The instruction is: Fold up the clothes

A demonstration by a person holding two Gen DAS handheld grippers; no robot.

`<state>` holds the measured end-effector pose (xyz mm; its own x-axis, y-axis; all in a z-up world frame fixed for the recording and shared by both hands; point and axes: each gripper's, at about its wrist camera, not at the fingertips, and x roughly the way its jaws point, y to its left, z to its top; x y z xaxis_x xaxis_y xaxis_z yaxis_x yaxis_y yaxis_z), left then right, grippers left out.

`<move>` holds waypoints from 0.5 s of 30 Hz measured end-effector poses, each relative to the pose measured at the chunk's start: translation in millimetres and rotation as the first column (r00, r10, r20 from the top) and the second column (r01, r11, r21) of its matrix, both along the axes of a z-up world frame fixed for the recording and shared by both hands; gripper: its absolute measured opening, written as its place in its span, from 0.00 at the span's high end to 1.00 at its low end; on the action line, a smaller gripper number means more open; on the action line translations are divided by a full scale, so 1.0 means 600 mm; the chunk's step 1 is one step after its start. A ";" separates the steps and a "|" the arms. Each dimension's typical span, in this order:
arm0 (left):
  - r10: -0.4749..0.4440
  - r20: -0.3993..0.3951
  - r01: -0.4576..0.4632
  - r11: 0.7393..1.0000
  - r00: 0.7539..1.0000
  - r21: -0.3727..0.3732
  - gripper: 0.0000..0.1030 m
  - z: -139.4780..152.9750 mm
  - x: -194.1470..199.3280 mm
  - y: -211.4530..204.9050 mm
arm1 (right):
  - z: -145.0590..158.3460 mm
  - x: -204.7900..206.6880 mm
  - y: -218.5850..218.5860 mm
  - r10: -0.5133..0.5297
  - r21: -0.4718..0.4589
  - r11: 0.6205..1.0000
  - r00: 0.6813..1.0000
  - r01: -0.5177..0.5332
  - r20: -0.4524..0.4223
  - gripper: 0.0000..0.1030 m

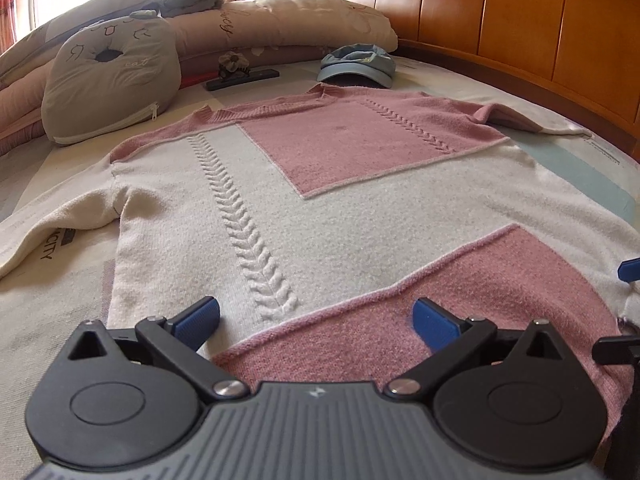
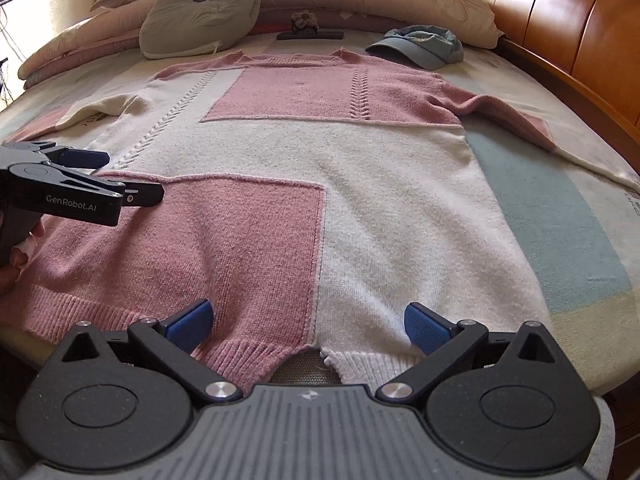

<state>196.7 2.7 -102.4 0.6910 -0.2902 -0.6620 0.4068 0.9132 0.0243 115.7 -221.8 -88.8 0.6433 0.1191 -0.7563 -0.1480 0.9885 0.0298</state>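
Two tools hover over a pink and cream sweater [image 2: 320, 168] that lies flat, face up, on a bed [image 2: 560, 216], its hem nearest the tools and its neckline farthest from them. Spread this way, body smooth and both sleeves out to the sides, it looks ready for a first fold, which has not yet begun.

Leftmost, the left tool [image 1: 316, 320] sits above the lower left part of the body, where a pink block meets the cream, jaws spread wide with only cloth beneath them and nothing pinched. It appears released, probably so it can drop onto the fabric near that side.

Farther right, the right tool [image 2: 308, 322] hangs over the ribbed hem, near the seam between pink and cream, jaws likewise spread and gripping nothing. A small gap in the hem shows just ahead of it.

Beyond both tools, past the neckline, lie a grey cushion [image 2: 200, 8], a dark flat object with a flower [image 2: 310, 32], and a blue cap [image 2: 420, 48], all clear of the sweater. To the far right rises a wooden headboard [image 2: 560, 20].
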 end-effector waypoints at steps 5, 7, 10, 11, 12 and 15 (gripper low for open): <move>-0.002 0.001 0.002 1.000 1.000 -0.004 0.01 -0.001 0.001 0.001 | 0.039 0.026 -0.031 -0.043 0.087 0.996 0.994 0.035 0.097 0.00; -0.003 0.001 0.003 1.000 1.000 -0.007 0.01 -0.002 0.001 0.002 | 0.039 0.051 -0.050 -0.071 0.155 0.986 0.992 0.054 0.102 0.00; -0.005 0.001 0.006 1.000 1.000 -0.011 0.01 -0.002 0.001 0.003 | 0.018 0.092 -0.081 -0.128 0.265 0.958 0.990 0.108 0.057 0.00; -0.006 0.001 0.006 1.000 1.000 -0.013 0.01 -0.002 0.001 0.004 | 0.007 0.104 -0.093 -0.154 0.287 0.948 0.987 0.136 0.041 0.00; -0.007 0.001 0.007 1.000 1.000 -0.014 0.01 -0.003 0.001 0.004 | -0.005 0.112 -0.106 -0.184 0.296 0.940 0.983 0.167 0.028 0.00; -0.008 0.001 0.008 1.000 1.000 -0.020 0.01 -0.002 0.001 0.006 | -0.019 0.119 -0.136 -0.213 0.264 0.946 0.975 0.188 0.069 0.00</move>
<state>197.5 6.1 -103.5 0.6891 -0.3083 -0.6558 0.4137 0.9104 0.0067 187.3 -303.3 -100.2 0.7410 0.1609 -0.6519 0.0379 0.9593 0.2799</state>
